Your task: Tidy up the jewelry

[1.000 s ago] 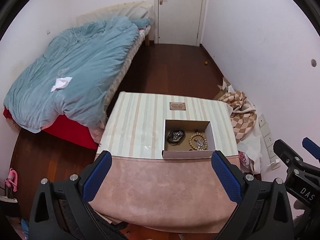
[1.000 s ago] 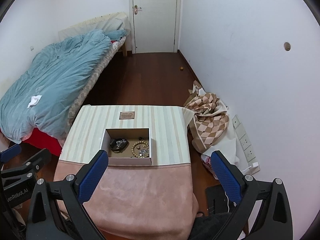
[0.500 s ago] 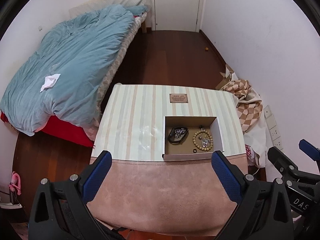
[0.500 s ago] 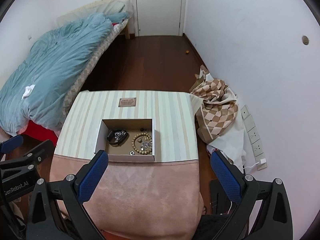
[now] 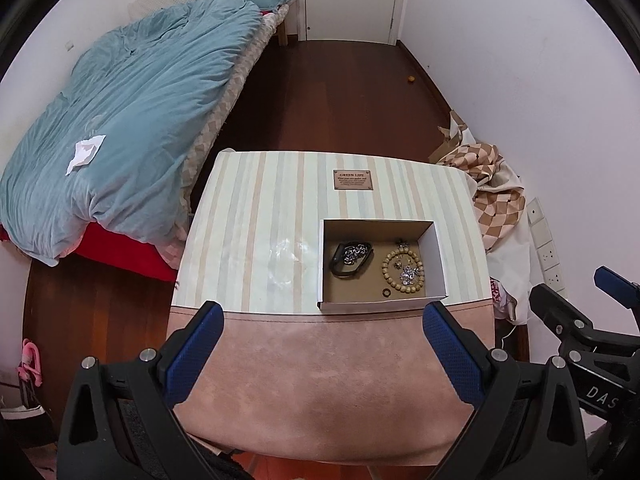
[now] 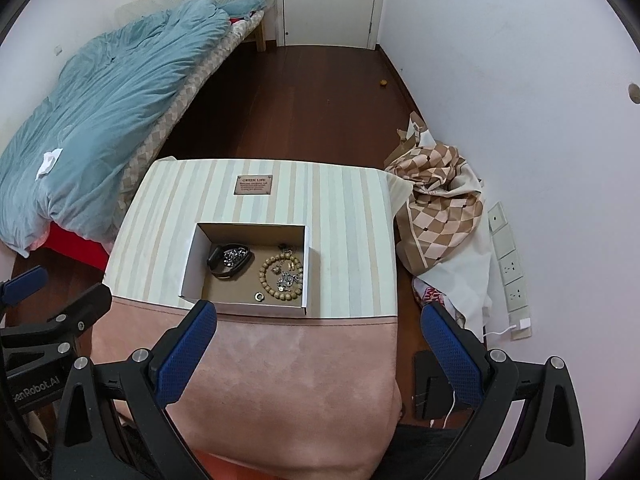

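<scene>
A shallow white cardboard box (image 5: 437, 256) (image 6: 191, 264) sits on the striped table, holding jewelry. Inside lie a black band with a silver chain (image 5: 351, 258) (image 6: 229, 260), a wooden bead bracelet (image 5: 401, 273) (image 6: 280, 276) with silver pieces on it, and a small dark ring (image 5: 385, 293) (image 6: 259, 297). My left gripper (image 5: 322, 356) hovers open above the pink near end of the table, nothing between its blue fingers. My right gripper (image 6: 322, 354) is likewise open and empty, high over the table's near right part.
The table (image 5: 256, 232) (image 6: 352, 240) has a small brown plaque (image 5: 354, 180) (image 6: 254, 184) at its far side. A bed with a blue duvet (image 5: 120, 128) (image 6: 100, 120) stands left. Checkered cloth (image 5: 492, 188) (image 6: 440, 204) lies right by the wall. Wall sockets (image 6: 508, 256) are low on the right.
Both grippers have risen and tilted downward, so the table and box now show more from above and closer. Both stay open and empty; the jewelry has not moved.
</scene>
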The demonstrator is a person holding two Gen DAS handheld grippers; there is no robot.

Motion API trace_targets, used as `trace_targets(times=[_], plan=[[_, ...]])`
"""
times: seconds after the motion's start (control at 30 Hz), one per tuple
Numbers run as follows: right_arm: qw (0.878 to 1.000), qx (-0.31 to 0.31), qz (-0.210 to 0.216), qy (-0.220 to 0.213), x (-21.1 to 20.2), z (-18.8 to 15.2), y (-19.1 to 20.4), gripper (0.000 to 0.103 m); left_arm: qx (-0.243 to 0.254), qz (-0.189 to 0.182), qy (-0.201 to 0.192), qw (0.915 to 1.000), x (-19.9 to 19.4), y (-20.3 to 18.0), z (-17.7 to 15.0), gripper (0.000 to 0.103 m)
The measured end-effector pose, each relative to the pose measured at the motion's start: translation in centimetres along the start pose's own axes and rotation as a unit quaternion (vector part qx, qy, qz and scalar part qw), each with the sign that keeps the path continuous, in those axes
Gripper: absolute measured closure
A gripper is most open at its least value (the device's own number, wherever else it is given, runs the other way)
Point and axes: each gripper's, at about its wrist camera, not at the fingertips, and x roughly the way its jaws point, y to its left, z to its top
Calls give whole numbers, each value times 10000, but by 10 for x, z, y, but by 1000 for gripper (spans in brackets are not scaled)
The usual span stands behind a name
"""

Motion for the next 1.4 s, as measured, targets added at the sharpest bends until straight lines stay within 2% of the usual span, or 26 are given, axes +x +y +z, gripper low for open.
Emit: trace_targets(times=[1.4], plan=[[10000, 7, 76, 51, -4, -8, 2, 0, 14, 298, -166, 9994, -8, 5, -12, 1]])
